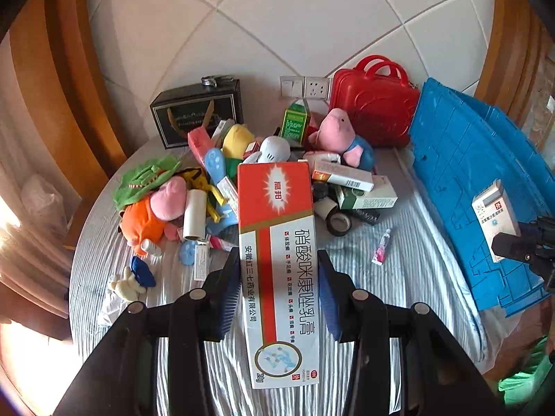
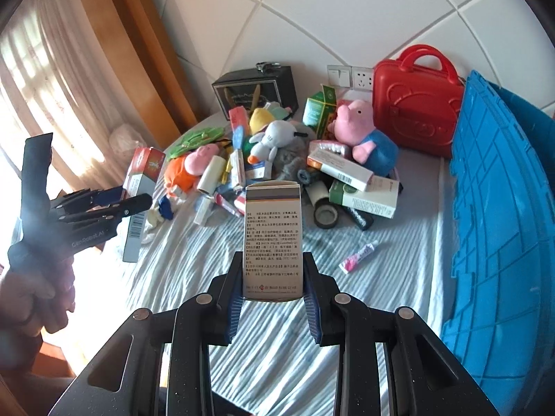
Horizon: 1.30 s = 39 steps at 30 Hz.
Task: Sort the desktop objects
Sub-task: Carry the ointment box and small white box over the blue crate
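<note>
My left gripper (image 1: 279, 267) is shut on a long red and white ointment box (image 1: 277, 242) and holds it above the striped table; the same box shows at the left of the right wrist view (image 2: 142, 187). My right gripper (image 2: 273, 270) is shut on a white medicine box (image 2: 272, 228) with a grey and orange top, also seen at the right edge of the left wrist view (image 1: 494, 218). A heap of plush toys and medicine boxes (image 2: 277, 152) lies at the back of the table.
A blue crate (image 2: 499, 215) stands along the right side. A red case (image 2: 416, 104) and a black box (image 2: 256, 90) stand against the wall. A small pink tube (image 2: 357, 258), a tape roll (image 2: 326, 216) and a pink pig plush (image 2: 360, 128) lie on the cloth.
</note>
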### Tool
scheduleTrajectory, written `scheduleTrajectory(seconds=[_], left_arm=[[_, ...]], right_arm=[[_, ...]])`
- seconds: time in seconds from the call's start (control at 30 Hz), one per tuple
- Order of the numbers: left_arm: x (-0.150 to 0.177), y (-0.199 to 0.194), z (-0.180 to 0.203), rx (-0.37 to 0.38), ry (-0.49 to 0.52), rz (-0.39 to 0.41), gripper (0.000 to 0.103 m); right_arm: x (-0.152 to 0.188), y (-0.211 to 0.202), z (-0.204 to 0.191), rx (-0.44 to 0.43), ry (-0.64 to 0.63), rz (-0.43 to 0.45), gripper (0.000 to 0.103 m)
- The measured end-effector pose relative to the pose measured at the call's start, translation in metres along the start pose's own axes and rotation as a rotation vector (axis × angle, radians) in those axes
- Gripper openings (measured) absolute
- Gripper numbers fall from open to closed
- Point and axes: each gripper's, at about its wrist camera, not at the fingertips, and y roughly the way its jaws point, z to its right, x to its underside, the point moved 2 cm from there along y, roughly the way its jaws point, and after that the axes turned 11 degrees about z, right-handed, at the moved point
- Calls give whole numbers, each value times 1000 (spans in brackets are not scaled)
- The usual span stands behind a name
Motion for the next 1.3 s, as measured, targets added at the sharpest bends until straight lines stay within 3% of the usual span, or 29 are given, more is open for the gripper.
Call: scheduleTrajectory(seconds=[0.6, 1.0, 1.3], left_arm=[[-55, -52, 75, 19, 43, 145, 41], [-99, -59, 161, 90, 131, 205, 41], [-133, -53, 244, 203, 236, 247, 41]], right_arm=[[-32, -75, 33, -67, -23, 145, 30], [-40, -137, 98, -40, 48, 265, 30], [-34, -176, 164, 32, 138, 337, 30]])
